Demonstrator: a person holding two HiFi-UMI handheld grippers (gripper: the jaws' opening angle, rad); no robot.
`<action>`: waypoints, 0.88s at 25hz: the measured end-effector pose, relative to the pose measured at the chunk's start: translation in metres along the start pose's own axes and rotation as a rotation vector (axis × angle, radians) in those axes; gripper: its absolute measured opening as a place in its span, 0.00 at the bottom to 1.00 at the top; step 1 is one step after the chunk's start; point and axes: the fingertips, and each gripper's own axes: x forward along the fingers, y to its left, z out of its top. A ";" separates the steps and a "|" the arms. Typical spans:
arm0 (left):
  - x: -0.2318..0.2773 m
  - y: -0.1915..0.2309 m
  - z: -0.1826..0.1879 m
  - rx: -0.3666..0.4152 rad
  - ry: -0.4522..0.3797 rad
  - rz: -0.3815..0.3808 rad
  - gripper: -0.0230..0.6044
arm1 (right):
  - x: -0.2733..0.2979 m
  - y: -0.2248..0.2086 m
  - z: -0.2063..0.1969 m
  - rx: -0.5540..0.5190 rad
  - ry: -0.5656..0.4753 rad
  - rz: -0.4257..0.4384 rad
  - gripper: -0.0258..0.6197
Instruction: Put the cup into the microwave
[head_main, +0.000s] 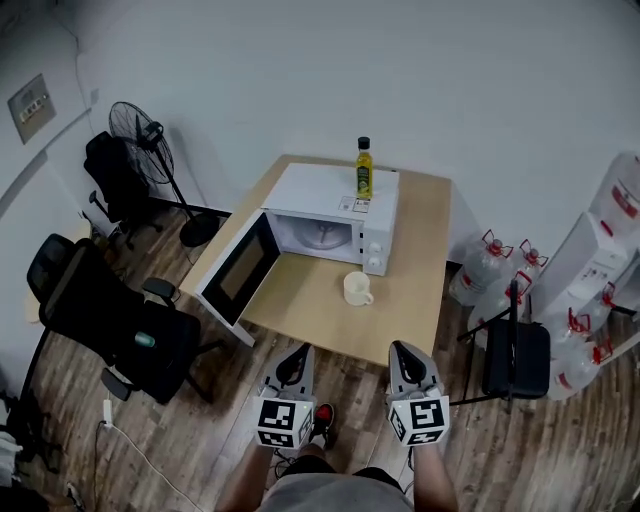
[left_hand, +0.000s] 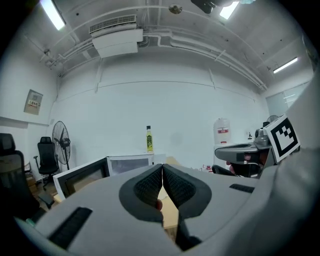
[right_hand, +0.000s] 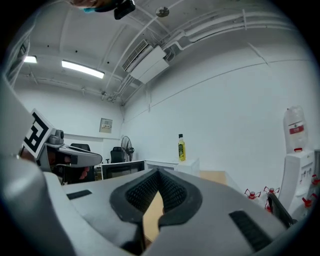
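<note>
A cream cup (head_main: 356, 288) with a handle stands on the wooden table (head_main: 420, 270), just in front of the white microwave (head_main: 335, 215). The microwave door (head_main: 238, 268) hangs wide open to the left and the glass turntable shows inside. My left gripper (head_main: 298, 362) and right gripper (head_main: 401, 358) are side by side short of the table's near edge, both shut with nothing in them. In the left gripper view the jaws (left_hand: 162, 175) meet at the tips, and the microwave (left_hand: 131, 164) lies ahead. The right gripper (right_hand: 159, 179) is likewise shut and empty.
A yellow oil bottle (head_main: 364, 168) stands on top of the microwave. A black office chair (head_main: 110, 325) is left of the table, a fan (head_main: 140, 130) behind it. Several water jugs (head_main: 487, 272), a black folding stool (head_main: 515, 355) and a water dispenser (head_main: 605, 235) crowd the right side.
</note>
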 end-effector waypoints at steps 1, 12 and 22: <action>0.011 0.006 0.001 0.000 0.006 -0.013 0.08 | 0.010 -0.003 0.000 0.003 0.003 -0.011 0.06; 0.122 0.055 -0.028 -0.018 0.082 -0.138 0.08 | 0.107 -0.037 -0.039 0.009 0.092 -0.104 0.06; 0.194 0.070 -0.083 -0.065 0.162 -0.200 0.08 | 0.165 -0.063 -0.100 0.020 0.180 -0.113 0.06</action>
